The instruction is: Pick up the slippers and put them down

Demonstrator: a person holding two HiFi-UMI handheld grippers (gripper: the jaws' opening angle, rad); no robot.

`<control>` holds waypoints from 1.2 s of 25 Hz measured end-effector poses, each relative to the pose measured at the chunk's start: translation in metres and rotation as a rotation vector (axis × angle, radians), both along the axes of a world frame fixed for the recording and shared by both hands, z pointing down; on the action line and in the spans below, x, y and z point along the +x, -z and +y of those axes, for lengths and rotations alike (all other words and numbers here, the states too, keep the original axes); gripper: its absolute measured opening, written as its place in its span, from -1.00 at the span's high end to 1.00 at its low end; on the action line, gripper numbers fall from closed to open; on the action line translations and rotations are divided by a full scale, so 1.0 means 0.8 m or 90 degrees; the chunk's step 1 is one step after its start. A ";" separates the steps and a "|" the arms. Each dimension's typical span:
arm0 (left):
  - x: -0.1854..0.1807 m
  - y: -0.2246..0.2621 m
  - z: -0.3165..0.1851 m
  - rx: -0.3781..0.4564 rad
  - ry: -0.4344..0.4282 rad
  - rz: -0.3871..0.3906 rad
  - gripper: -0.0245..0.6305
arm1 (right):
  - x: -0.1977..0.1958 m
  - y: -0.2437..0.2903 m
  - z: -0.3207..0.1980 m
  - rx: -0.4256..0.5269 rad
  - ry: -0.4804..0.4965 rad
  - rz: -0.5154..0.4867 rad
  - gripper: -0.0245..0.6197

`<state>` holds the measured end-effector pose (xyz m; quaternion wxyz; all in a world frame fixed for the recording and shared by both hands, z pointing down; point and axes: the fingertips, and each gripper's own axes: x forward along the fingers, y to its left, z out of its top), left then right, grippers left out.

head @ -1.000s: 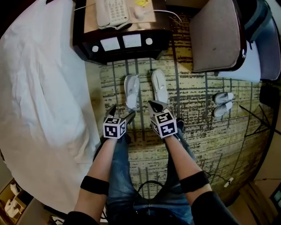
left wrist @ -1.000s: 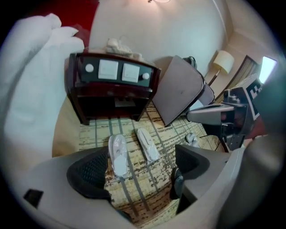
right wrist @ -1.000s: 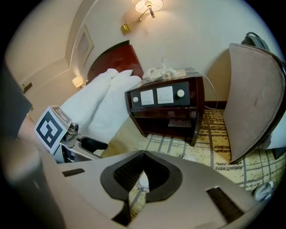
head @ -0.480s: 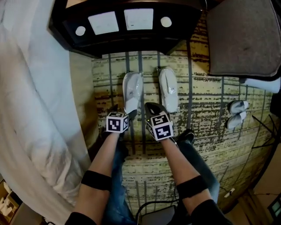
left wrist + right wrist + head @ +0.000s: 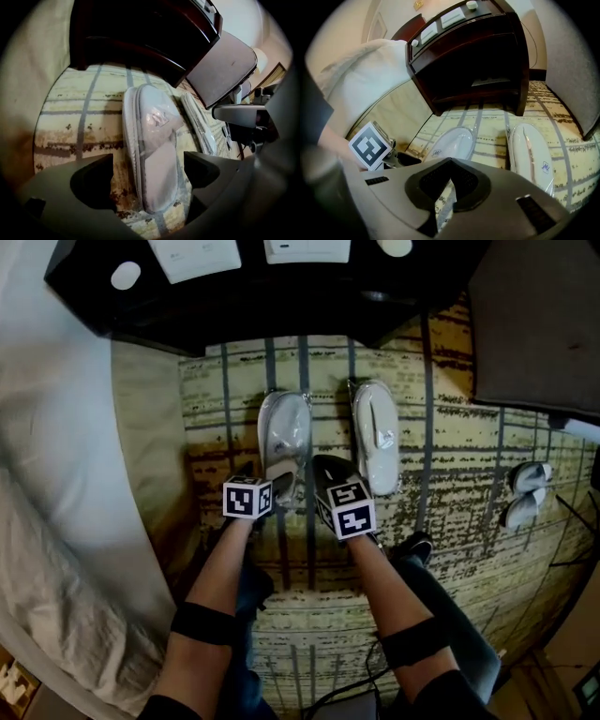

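Left gripper (image 5: 265,478) spread around slipper (image 5: 154,154) at 12 o'clock; right gripper (image 5: 328,465) clenched, empty. Risk: slick wrap (image 5: 158,119) slipping free.

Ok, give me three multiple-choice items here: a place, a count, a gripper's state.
1. The two white plastic-wrapped slippers lie: A on the bed; B on the patterned carpet before the dark wooden nightstand; C on the chair.
2. White slippers on the carpet in the head view: A two; B three; C four.
3. The left gripper is: A open; B shut on a slipper; C shut and empty.
Key: 1 B, carpet surrounds both. 2 C, a second pair lies at the right. 3 A, its jaws stand apart around one heel.
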<state>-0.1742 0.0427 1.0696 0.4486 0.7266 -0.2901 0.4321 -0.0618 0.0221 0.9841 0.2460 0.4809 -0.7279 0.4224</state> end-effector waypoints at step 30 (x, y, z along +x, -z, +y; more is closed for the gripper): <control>0.060 0.107 -0.119 0.009 0.042 0.349 0.48 | 0.043 0.014 -0.064 0.074 -0.043 0.070 0.92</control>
